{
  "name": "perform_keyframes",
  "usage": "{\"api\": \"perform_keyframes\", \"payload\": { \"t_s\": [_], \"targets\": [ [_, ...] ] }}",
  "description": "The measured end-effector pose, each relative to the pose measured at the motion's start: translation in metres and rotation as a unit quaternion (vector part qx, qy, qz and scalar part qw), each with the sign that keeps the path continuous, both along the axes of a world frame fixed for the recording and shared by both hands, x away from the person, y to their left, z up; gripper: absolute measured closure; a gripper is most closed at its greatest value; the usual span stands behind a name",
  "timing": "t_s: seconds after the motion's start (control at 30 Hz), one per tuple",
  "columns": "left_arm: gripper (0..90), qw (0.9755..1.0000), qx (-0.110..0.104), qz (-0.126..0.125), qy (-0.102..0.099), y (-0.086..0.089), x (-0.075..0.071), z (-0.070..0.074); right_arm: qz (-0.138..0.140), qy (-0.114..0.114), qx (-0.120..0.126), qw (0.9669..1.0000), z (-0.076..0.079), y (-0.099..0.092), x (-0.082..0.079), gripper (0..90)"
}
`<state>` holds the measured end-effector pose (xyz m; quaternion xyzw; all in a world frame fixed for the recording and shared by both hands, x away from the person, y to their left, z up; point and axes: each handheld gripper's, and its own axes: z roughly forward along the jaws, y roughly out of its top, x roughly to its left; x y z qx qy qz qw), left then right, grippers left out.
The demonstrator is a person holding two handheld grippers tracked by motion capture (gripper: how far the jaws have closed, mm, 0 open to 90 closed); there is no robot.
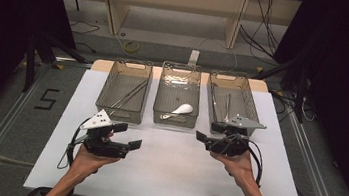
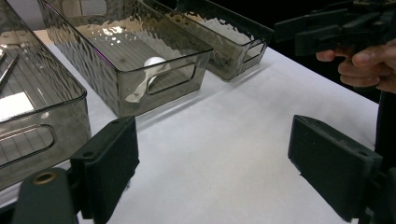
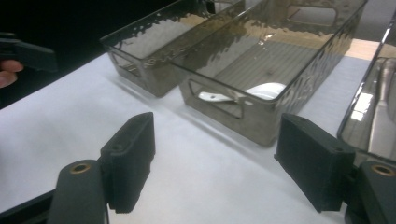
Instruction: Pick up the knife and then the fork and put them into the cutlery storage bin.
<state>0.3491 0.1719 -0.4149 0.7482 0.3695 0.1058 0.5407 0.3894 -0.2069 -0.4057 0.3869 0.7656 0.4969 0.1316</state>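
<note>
In the high view, a white table (image 1: 167,178) fills the centre of the frame, with three smoky transparent bins set in a row along its upper edge. The left bin (image 1: 124,91) holds thin metal rods, possibly chopsticks (image 1: 130,94), lying diagonally. The middle bin (image 1: 178,94) holds a white spoon (image 1: 181,110) near its lower end, bowl toward the right. The right bin (image 1: 232,101) holds a slim metal utensil (image 1: 227,104); its type cannot be told.

The left gripper (image 1: 125,136) sits at lower left of the frame, below the left bin, held in the person's left hand (image 1: 85,160). Its jaws stand wide apart with nothing between them and point toward the right of the frame. In the left gripper view, the same gripper (image 2: 212,163) shows both jaws spread over bare table surface, with the middle bin (image 2: 126,60) and the spoon (image 2: 154,63) in the upper centre of the frame.

The right gripper (image 1: 208,132) sits at centre right of the high view, just below the right bin, held in the person's right hand (image 1: 237,163). Its jaws point toward the left of the frame. In the right gripper view, this gripper (image 3: 219,161) has its jaws wide apart and empty above the table, with the middle bin (image 3: 261,74) ahead and the spoon (image 3: 254,92) visible through its near wall.

Both grippers are apart from every bin and from each other.
</note>
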Motion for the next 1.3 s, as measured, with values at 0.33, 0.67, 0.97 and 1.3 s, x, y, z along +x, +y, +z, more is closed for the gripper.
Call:
{"api": "perform_keyframes", "payload": {
  "t_s": [0.33, 0.67, 0.97, 1.3],
  "targets": [
    [15.3, 1.0000, 0.000, -0.006, 0.001, -0.001, -0.001, 0.000, 0.008, -0.013, 0.012, 0.9998, -0.003, -0.006, -0.022, 28.1],
    [15.3, 1.0000, -0.003, -0.008, 0.000, 0.001, -0.001, 0.000, 0.018, -0.020, 0.021, 0.9994, -0.013, -0.010, -0.041, 27.4],
    [15.3, 0.9999, -0.004, -0.010, 0.001, 0.000, -0.001, 0.000, 0.003, -0.030, 0.029, 0.9991, -0.022, -0.024, -0.055, 27.4],
    [15.3, 0.9999, -0.008, -0.008, 0.002, 0.001, -0.002, 0.000, -0.003, -0.032, 0.015, 0.9994, -0.033, -0.027, -0.066, 25.6]
  ]
}}
